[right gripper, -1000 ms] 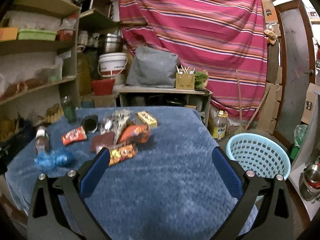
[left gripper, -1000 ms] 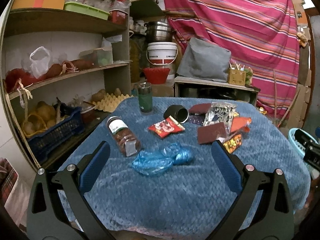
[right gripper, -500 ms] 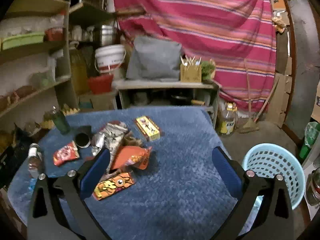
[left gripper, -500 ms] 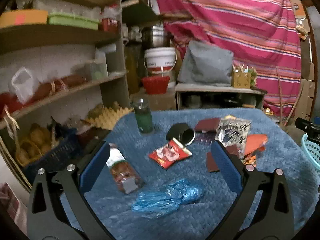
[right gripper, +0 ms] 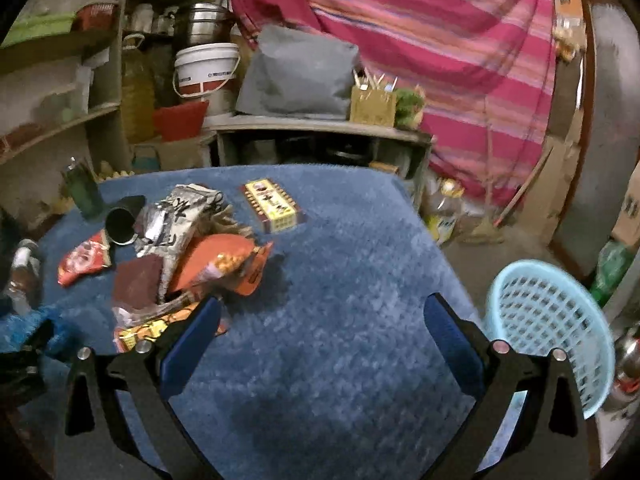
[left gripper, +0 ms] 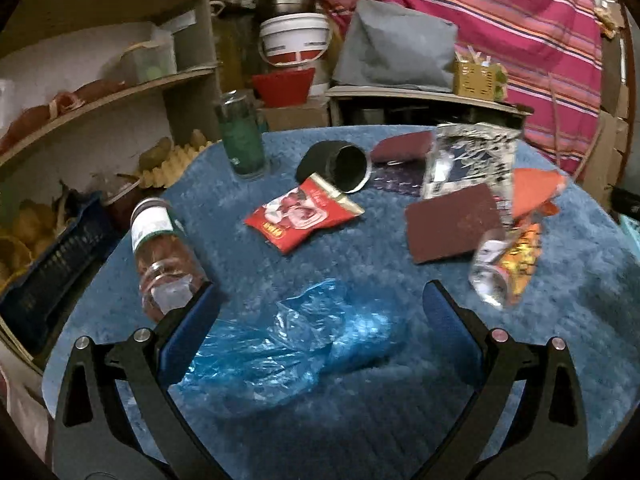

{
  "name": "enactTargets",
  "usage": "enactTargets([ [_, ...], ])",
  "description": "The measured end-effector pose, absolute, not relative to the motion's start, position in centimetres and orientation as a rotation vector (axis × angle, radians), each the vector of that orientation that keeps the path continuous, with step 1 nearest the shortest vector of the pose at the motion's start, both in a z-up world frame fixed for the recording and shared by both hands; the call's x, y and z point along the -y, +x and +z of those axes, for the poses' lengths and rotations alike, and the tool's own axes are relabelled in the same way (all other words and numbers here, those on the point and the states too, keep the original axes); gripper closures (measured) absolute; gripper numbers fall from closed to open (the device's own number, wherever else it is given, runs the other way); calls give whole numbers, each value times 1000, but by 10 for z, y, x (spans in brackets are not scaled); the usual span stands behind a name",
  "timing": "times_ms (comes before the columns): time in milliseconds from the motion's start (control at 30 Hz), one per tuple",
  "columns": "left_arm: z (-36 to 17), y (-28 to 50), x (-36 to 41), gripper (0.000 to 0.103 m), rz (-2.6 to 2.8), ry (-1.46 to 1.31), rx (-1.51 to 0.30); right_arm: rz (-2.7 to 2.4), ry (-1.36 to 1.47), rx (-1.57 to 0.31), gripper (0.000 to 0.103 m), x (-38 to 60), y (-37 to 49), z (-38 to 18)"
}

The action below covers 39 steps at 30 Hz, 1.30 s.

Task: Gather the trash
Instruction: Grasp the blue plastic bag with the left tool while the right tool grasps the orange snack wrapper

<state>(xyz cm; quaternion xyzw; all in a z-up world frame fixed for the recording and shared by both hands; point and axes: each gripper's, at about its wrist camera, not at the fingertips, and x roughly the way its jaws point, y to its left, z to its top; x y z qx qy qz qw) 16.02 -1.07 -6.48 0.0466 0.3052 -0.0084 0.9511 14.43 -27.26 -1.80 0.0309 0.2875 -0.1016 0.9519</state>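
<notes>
A crumpled blue plastic bag point(left gripper: 288, 344) lies on the blue-covered table point(left gripper: 360, 420), between the open fingers of my left gripper point(left gripper: 320, 316), which hovers just over it and holds nothing. Behind it lie a red snack packet point(left gripper: 300, 216), a tipped black cup point(left gripper: 340, 162), a maroon pouch point(left gripper: 452, 226), a silver printed bag point(left gripper: 468, 164) and orange wrappers point(left gripper: 532, 192). My right gripper point(right gripper: 320, 320) is open and empty over bare cloth, right of the wrapper pile point(right gripper: 192, 248). A yellow box point(right gripper: 274, 204) lies beyond.
A light-blue laundry basket point(right gripper: 548, 328) stands on the floor right of the table. A glass jar point(left gripper: 160, 252) lies on its side at the left and a green bottle point(left gripper: 242, 136) stands behind. Shelves point(left gripper: 100, 92) crowd the left; a striped curtain hangs at the back.
Both grippers have moved forward and lower over the table. The blue bag now sits between the left gripper's fingers; the wrapper pile is closer to the right gripper.
</notes>
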Motion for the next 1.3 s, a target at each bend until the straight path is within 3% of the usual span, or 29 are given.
enactTargets([
  [167,-73,173,11,15,-61,71,-685,-191,117,-616,4,284,148,-28],
  [400,-76,184,22,53,-109,112,-734,-139,149,-671,4,272,157,-44],
  [567,-69,176,20,69,-122,115,-706,-94,113,-691,4,247,160,-49],
  [867,-39,156,-11,73,-71,62,-622,-6,42,-736,4,202,171,-63],
  [1300,-39,159,-24,73,-38,51,-634,-39,8,-822,4,165,185,-76],
])
